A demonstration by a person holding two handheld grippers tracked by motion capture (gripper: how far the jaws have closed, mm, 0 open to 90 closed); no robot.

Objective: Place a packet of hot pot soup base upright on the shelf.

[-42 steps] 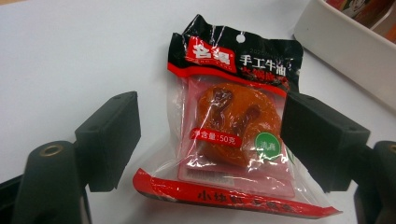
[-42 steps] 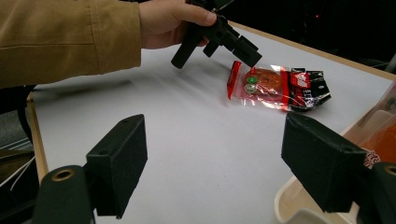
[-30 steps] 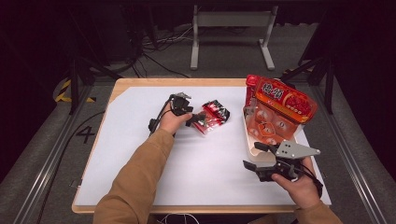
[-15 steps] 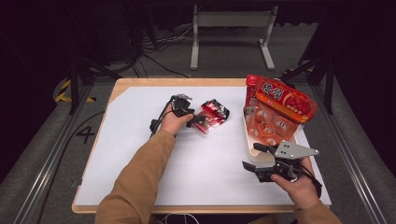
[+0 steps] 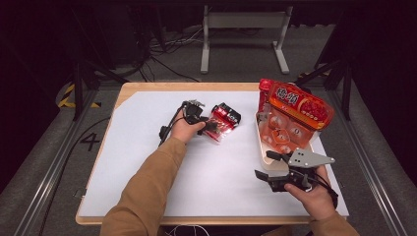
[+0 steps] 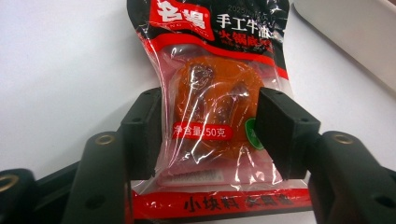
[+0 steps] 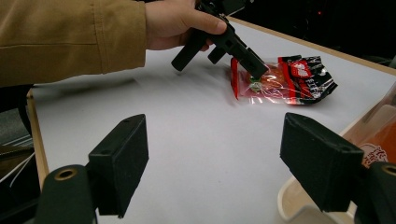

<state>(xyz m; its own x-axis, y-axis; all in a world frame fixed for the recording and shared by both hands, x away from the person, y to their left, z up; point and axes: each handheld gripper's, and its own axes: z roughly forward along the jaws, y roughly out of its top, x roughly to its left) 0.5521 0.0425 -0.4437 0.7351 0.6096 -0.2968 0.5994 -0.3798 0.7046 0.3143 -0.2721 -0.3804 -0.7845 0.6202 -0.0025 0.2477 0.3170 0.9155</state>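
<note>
Your left gripper (image 6: 208, 135) has just been closing its fingers (image 6: 142, 133) around the small red-and-black sauce packet (image 6: 212, 112), and the packet now sits squarely between them. In the left gripper view the pads stand against the packet's crinkled film on both sides, flanking the orange block inside; from that view you appear to be at contact or just short of a firm pinch, and I cannot tell for sure that the block itself is squeezed yet. Against the earlier high views the packet (image 5: 222, 122) has not shifted: it lies flat on the white bench (image 5: 147, 162), well to the left of the tray (image 5: 262, 158) that carries the large red snack bags (image 5: 295, 115), and your left hand (image 5: 186, 129) has kept its place over it. That means the reach is done and the grasp is the step in hand; the lift has not begun. Your right gripper (image 5: 275, 169) rests at the near end of the tray, its fingers (image 7: 122, 161) released and spread wide with nothing between them, as the right gripper view shows. Judging from this, a little more squeeze on the packet should make it safe to raise; the slick film could slip if you lift early.
</note>
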